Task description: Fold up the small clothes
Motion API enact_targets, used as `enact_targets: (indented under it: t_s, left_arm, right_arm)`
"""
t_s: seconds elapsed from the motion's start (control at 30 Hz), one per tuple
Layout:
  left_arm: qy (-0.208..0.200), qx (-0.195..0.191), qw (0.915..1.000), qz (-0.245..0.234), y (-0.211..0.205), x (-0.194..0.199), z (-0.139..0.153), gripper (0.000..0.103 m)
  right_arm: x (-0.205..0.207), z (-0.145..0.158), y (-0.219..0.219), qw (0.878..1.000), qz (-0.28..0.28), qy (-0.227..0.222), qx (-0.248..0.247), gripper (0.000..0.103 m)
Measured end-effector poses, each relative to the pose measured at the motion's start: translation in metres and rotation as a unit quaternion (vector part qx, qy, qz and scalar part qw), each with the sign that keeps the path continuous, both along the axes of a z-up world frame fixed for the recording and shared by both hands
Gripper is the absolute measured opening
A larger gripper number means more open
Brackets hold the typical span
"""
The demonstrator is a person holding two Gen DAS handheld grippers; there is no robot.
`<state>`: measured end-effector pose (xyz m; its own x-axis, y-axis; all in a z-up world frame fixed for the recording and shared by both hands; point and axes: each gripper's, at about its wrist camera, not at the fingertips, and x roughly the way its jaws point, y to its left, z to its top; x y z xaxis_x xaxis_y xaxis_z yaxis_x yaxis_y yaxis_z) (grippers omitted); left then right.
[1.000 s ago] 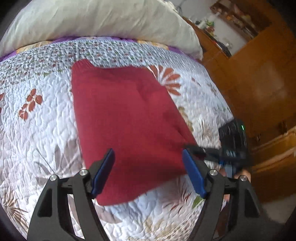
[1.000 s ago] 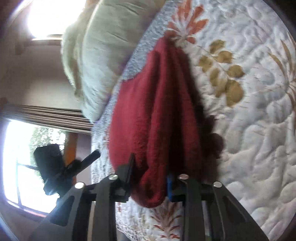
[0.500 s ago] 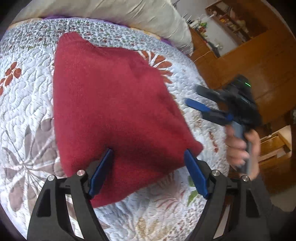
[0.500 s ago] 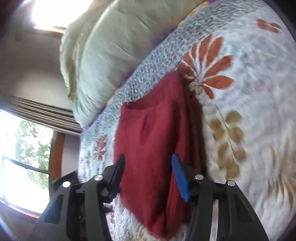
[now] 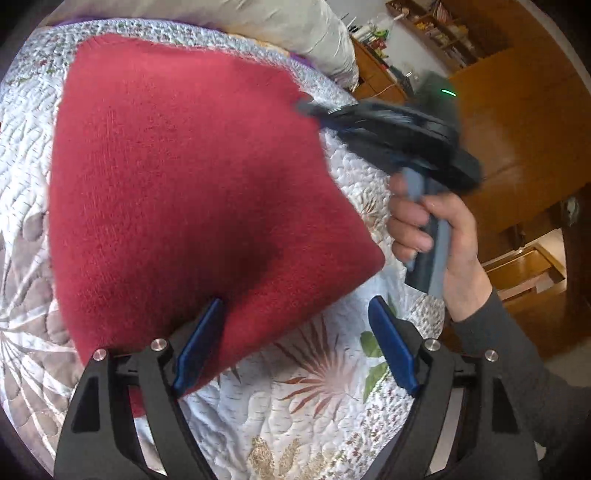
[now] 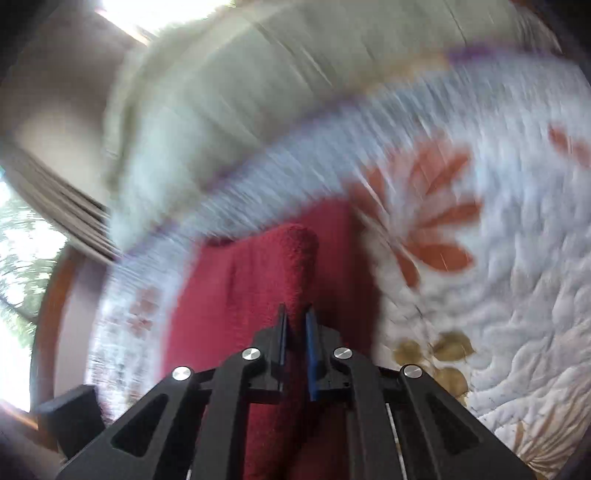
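The left gripper [image 5: 295,339] is hovering nearest the lens in the left wrist view, its blue pads [image 5: 393,350] spread wide and holding nothing; the left pad is overlapping the near edge of the red garment [image 5: 192,177], while the right pad is standing over bare quilt [image 5: 325,413]; whether either pad is touching the cloth cannot be told. The garment is lying folded on the quilt of the bed, its near right corner pointing toward a hand [image 5: 439,236]; the hand is gripping the handle of the right gripper [image 5: 303,107], whose tip is meeting the far right edge of the garment; this part of the view is blurred. Beyond the garment a pale pillow [image 5: 288,22] is lying at the head of the bed; wooden furniture [image 5: 517,122] is standing to the right.

In the right wrist view, the right gripper [image 6: 295,317] is pressed nearly together, pinching a raised fold of the garment [image 6: 258,280] between its pads; the cloth is running up between them and down under the body of the gripper. The quilt [image 6: 498,277] is spreading out to the right, and the pillow [image 6: 277,81] is lying beyond, both smeared by motion blur.
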<state>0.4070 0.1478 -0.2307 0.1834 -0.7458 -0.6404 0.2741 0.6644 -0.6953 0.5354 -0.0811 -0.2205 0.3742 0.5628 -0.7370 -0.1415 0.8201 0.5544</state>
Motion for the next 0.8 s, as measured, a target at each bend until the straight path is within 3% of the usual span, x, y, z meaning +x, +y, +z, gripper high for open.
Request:
enact_targets:
  t_s: [0.07,0.2,0.33,0.37,0.4,0.43,0.53,0.63,0.7,0.8]
  left_arm:
    - [0.018,-0.034,0.9992,-0.005,0.007,0.004,0.01,0.079]
    - [-0.017,-0.057,0.9976,0.035,0.049,0.031,0.052,0.078]
    - [-0.015,-0.04,0.995,0.091,0.085,0.081,0.057,0.079]
    - [-0.008,-0.035,0.9946,0.097,0.088,0.091,0.054,0.078]
    - [-0.001,-0.032,0.995,0.095,0.087,0.1,0.05,0.078]
    - [0.008,-0.02,0.9952,0.096,0.084,0.112,0.043,0.077]
    - [0.027,0.01,0.9949,0.097,0.075,0.136,0.019,0.075]
    - [0.044,0.024,0.9934,0.103,0.074,0.15,-0.003,0.069]
    - [0.039,0.033,0.9933,0.104,0.071,0.153,-0.004,0.069]
    - [0.008,0.039,0.9936,0.105,0.077,0.139,0.021,0.07]
  right_arm:
    - [0.007,-0.021,0.001,1.0,-0.005,0.025,-0.007,0.008]
    - [0.011,-0.017,-0.011,0.998,-0.005,0.049,0.043,0.021]
    - [0.026,-0.009,-0.014,0.995,-0.005,0.061,0.078,0.052]
    - [0.03,-0.012,-0.008,0.994,0.005,0.07,0.084,0.052]
    - [0.035,-0.016,0.0,0.993,0.022,0.079,0.081,0.039]
    - [0.038,-0.015,0.008,0.995,0.028,0.071,0.064,0.008]
    - [0.039,-0.008,0.008,0.999,0.014,0.018,0.034,0.009]
    - [0.042,-0.034,0.002,1.0,-0.009,0.026,-0.009,0.008]
    - [0.039,-0.034,0.001,1.0,-0.003,0.023,0.001,0.012]
    - [0.032,-0.021,-0.009,0.999,0.0,0.038,0.032,0.025]
